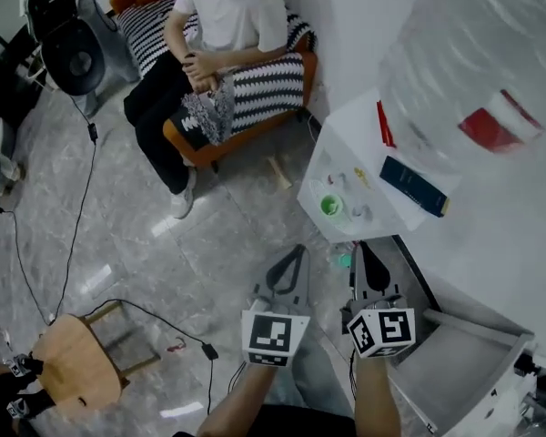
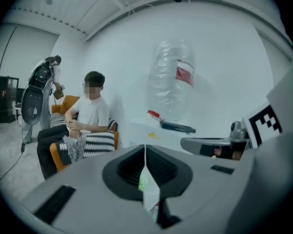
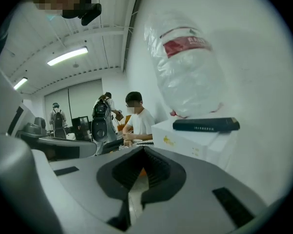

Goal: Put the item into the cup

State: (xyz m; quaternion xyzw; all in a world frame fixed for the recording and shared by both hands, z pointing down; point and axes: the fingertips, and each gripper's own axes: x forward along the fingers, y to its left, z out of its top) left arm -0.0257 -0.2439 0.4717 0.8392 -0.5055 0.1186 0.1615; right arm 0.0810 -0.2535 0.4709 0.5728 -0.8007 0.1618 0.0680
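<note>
A green cup (image 1: 332,206) stands near the front left corner of the small white table (image 1: 346,135). Small items lie around it, among them a yellow one (image 1: 361,177) and a pale one (image 1: 362,212). My left gripper (image 1: 298,250) hangs shut and empty over the floor, short of the table's corner. My right gripper (image 1: 363,248) is beside it, just below the table's edge, also shut with nothing in it. In the left gripper view the jaws (image 2: 145,148) meet, with a bit of green behind them. The right gripper view shows its jaws (image 3: 143,150) together too.
A dark blue book (image 1: 414,187) and a red pen (image 1: 384,124) lie on the table under a big clear plastic bottle (image 1: 487,71). A person (image 1: 214,25) sits on a striped orange sofa (image 1: 255,98). A wooden stool (image 1: 73,362), cables and a white bin (image 1: 464,371) are nearby.
</note>
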